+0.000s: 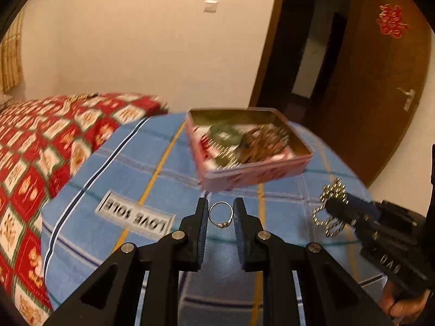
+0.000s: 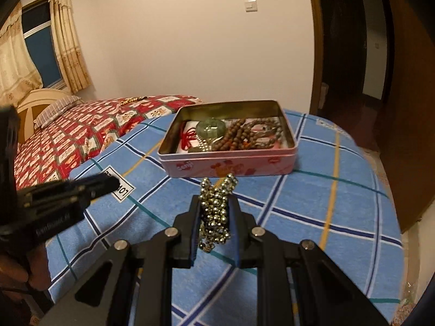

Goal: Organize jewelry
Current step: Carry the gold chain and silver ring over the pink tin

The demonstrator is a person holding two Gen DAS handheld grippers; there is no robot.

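The left tongs (image 1: 220, 212) are closed on a thin silver ring (image 1: 220, 214). The ring stands up between the two black fingers, above the blue checked blanket (image 1: 114, 168) on the bed.

The right tongs (image 2: 216, 212) are closed on a bunch of shiny gold beads (image 2: 216, 209). The beads stick out past the tips and hang down between the fingers. From the left camera, the right tongs (image 1: 333, 212) come in from the right side, with the beads (image 1: 330, 209) dangling at their tips. A hand (image 1: 402, 307) holds the handle in the bottom corner.

A pink tin box (image 2: 228, 167) sits open on the blue blanket, just past both tongs. Inside it lie a green round stone (image 2: 211, 129), brown wooden beads (image 2: 236, 135) and a red string (image 2: 189, 137). From the left camera the box (image 1: 252, 174) looks blurry.

A white label (image 1: 134, 213) with black letters is sewn on the blanket, near the left tongs. A red and white quilt (image 2: 70, 135) covers the far part of the bed, and a few more gold beads (image 2: 130, 100) lie on it. Behind are a window with curtains (image 2: 68, 35), a light switch (image 2: 250, 5) on the wall, and a brown door (image 1: 380, 87)
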